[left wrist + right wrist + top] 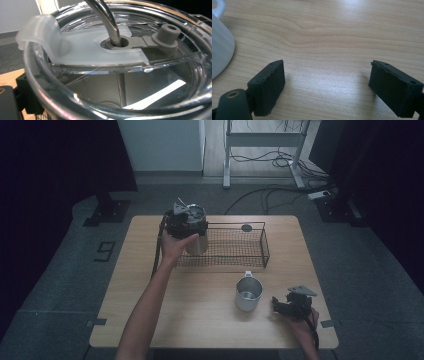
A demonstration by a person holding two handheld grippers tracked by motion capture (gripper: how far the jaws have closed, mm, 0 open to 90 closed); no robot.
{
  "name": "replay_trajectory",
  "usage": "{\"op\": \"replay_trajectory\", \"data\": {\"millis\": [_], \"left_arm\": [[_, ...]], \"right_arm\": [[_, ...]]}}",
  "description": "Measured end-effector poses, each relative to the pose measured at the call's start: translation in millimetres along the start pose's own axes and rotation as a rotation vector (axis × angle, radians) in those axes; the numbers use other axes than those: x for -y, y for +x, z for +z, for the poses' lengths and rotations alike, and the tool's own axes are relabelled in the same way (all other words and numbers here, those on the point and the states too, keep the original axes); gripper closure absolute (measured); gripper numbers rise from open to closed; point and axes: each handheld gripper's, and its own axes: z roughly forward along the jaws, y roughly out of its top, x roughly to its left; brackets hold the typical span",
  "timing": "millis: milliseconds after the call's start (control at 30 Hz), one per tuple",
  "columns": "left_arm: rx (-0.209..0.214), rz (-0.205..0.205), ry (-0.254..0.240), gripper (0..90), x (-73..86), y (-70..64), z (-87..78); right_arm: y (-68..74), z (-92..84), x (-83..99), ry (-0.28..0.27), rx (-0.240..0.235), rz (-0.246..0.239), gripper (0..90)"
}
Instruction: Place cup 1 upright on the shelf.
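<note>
My left gripper (pixel 184 220) sits at the far left corner of the wire basket (pixel 250 254), pressed up against a steel tumbler (pixel 196 237) that stands in the basket's left end. My left hand (pixel 172 246) wraps the gripper from the near side. From above I cannot tell how its jaws stand; the tumbler and gripper body merge in the dim light. The left gripper view adds what the high view hides: a clear plastic lid (pixel 75 97) seen from just above, a frosted sliding tab (pixel 82 47) across it, a grey stopper (pixel 166 35) on its tether, and a bent metal straw (pixel 106 20) passing through the lid's hole. No jaw tips show there, so the grip itself stays unconfirmed.

My right gripper (pixel 290 306) rests at the near right of the wooden table (pixel 150 320), jaws spread and empty. Its own view shows both black pads (pixel 268 87) with bare wood between them, and the pale flank of the metal mug (pixel 248 294) at the left edge, apart from the jaws.
</note>
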Motion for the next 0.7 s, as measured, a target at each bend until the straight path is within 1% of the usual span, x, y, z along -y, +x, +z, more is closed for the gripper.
{"op": "replay_trajectory", "data": {"millis": [333, 367, 433, 567, 633, 667, 700], "left_arm": [[-0.019, -0.001, 0.009, 4.2, -0.1, 0.2, 12.0], [-0.019, 0.001, 0.014, 4.2, 0.2, 0.8, 12.9], [-0.024, -0.009, 0.017, 4.2, 1.4, 1.3, 15.6], [-0.037, -0.001, 0.028, 4.1, 2.9, 2.4, 20.3], [-0.038, -0.003, 0.032, 4.1, 3.7, 3.8, 22.6], [-0.041, -0.011, 0.032, 4.2, 4.2, 4.0, 24.0], [-0.042, -0.007, 0.036, 4.2, 4.5, 4.7, 25.0]], "right_arm": [[0.0, 0.1, 0.1, -0.001, -0.001, 0.001, 12.9], [0.0, 0.1, 0.1, -0.001, -0.001, 0.001, 12.9], [0.0, 0.1, 0.1, -0.002, -0.001, 0.001, 12.9], [0.0, 0.1, 0.1, -0.001, -0.001, 0.001, 12.9], [0.0, 0.0, 0.0, -0.001, -0.001, 0.002, 12.9], [0.0, 0.1, 0.0, -0.001, -0.001, 0.001, 12.9], [0.0, 0.1, 0.0, -0.001, -0.001, 0.001, 12.9]]}}
